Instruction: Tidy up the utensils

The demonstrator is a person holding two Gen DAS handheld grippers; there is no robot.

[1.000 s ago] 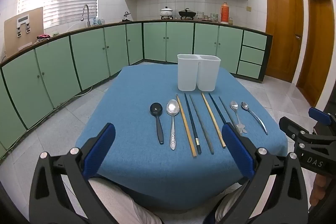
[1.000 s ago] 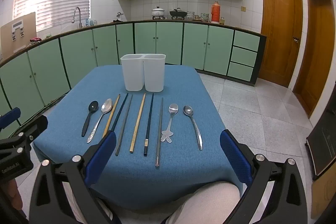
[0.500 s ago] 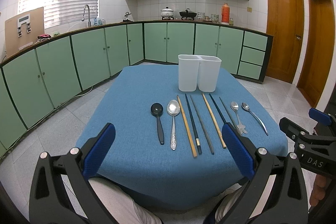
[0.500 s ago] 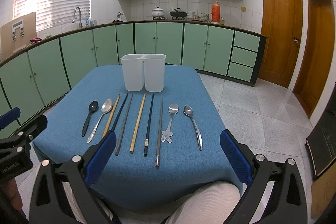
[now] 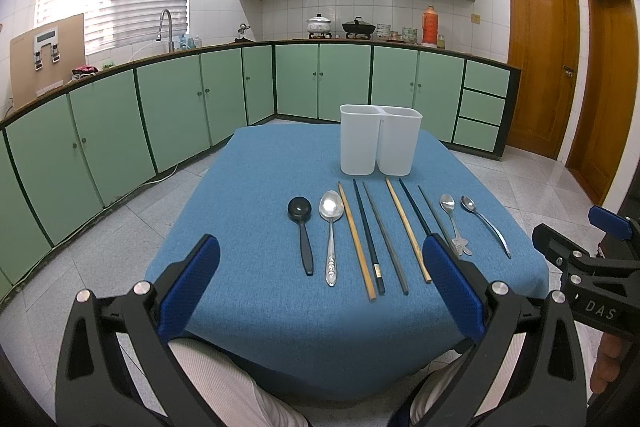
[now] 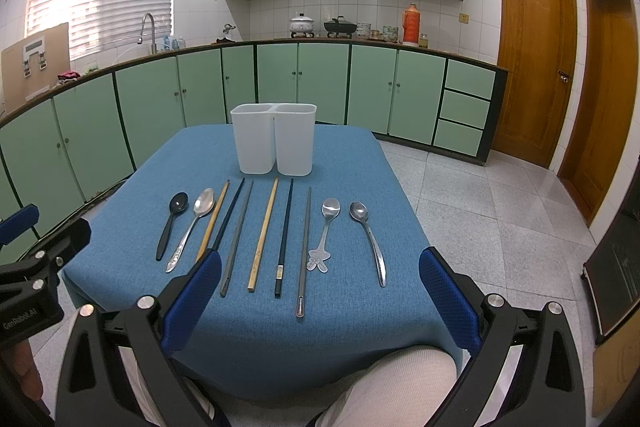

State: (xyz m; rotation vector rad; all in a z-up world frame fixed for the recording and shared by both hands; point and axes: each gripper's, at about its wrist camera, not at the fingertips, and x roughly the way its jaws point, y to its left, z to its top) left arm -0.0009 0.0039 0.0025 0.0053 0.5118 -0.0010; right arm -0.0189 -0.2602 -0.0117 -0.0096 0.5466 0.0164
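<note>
A woven blue cloth covered the counter (image 6: 352,155), and at its centre stood a white, smooth plastic holder (image 6: 274,143) of two rounded-rectangular compartments joined side by side, whose insides could not be seen. Below it in the frame lay a row of utensils, none touching the holder: a matte black spoon (image 6: 172,225), a patterned steel spoon (image 6: 192,227), six slim chopsticks (image 6: 262,235) in bamboo tan, black and grey, a cartoon-handled spoon (image 6: 325,233) and a plain steel spoon (image 6: 368,239). The left gripper (image 5: 320,291) and right gripper (image 6: 318,301) both hung wide apart over the lower edge, blue textured pads empty.
</note>
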